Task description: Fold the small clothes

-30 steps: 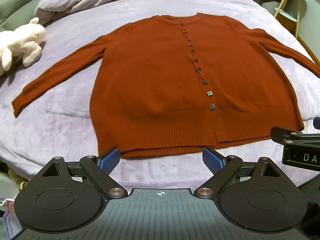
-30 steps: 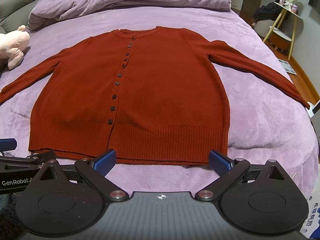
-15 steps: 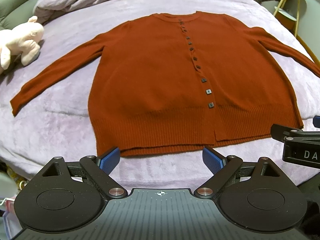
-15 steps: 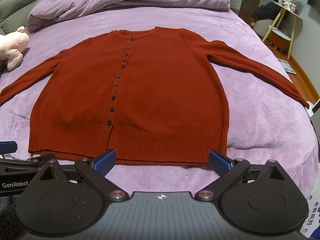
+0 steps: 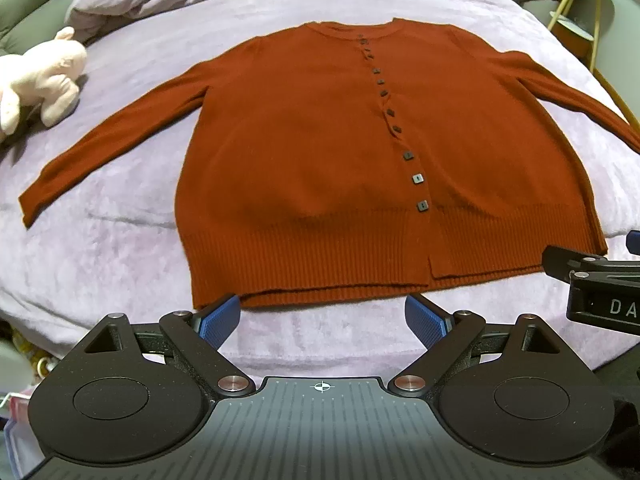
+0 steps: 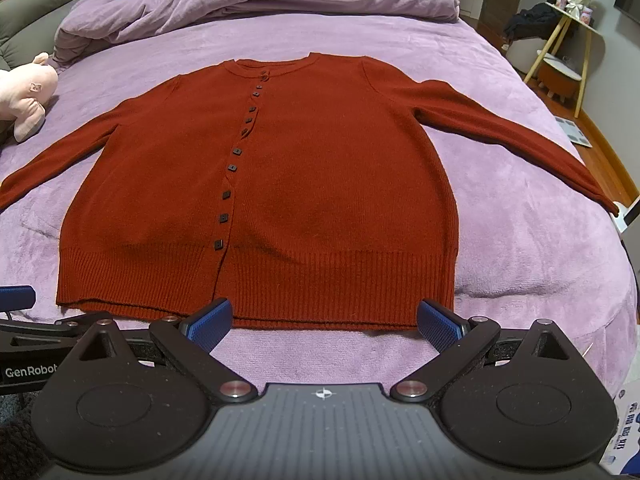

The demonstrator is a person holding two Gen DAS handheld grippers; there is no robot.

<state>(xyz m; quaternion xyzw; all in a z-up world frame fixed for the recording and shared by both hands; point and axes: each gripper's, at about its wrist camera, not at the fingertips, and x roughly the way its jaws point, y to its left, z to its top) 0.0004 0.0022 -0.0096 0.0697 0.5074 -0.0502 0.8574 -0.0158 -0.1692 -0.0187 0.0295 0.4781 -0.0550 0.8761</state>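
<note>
The cardigan (image 6: 260, 200) is laid flat on the bed (image 6: 520, 240), unfolded; both grippers, left (image 5: 322, 320) and right (image 6: 324, 322), are held at the hem, fingers spread, so a sleeve or hem grasp is judged next.

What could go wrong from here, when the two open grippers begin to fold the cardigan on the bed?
The cardigan is thick knit on a soft blanket: the left gripper or right gripper may pinch blanket with the hem.

The far sleeve reaches the bed's edge and could slide off.

The buttons might snag or bunch the fold.
</note>
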